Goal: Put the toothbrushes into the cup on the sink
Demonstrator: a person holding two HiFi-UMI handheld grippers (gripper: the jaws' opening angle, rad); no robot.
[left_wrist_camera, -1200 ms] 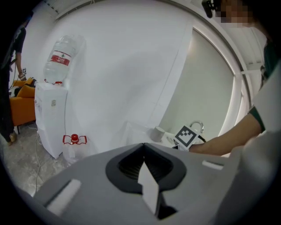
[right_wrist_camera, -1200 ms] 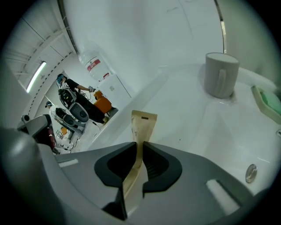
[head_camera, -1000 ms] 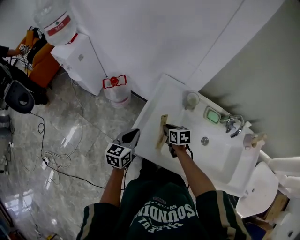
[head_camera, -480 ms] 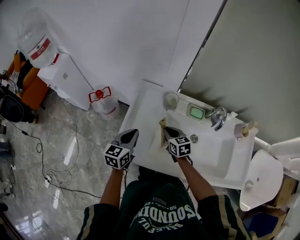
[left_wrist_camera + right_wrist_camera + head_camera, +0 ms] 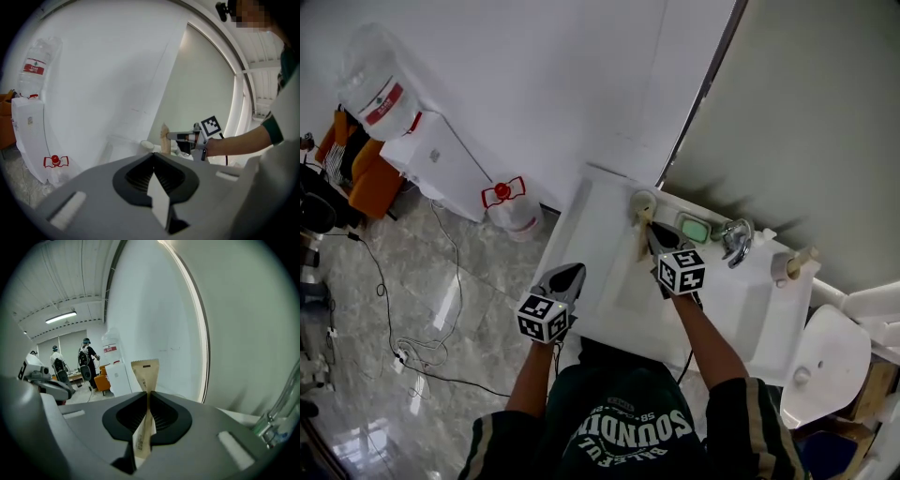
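The right gripper [image 5: 653, 232] was clamped narrow on a toothbrush [image 5: 146, 373] in its tan paper wrapper, the pads pressing flat on the wrapper partway along its length, so that one end stuck out past the jaw tips and the other ran back between them; the left gripper [image 5: 567, 274] hung at the near left edge of the sink [image 5: 592, 225] with its jaws together and nothing showing beyond their tips

The relation that mattered was toothbrush to cup [image 5: 643, 201]; the cup stood at the back left corner of the sink, beyond the right gripper and a little to its left, while the left gripper was well apart from it at the front edge, so the right arm was clearly the nearer one; in the left gripper view the wrapped toothbrush stood close to upright, its long axis crossing the level jaws of the right gripper, with the cup just beside it on the side away from that gripper; in the head view the far end of the wrapper lay at the cup's rim, though whether it sat over the mouth or only beside it could not be told

By my reading, the coming move called for a short shift towards that back corner, then lowering the toothbrush end-first, keeping it upright so that the lower tip cleared the rim before the jaws let go
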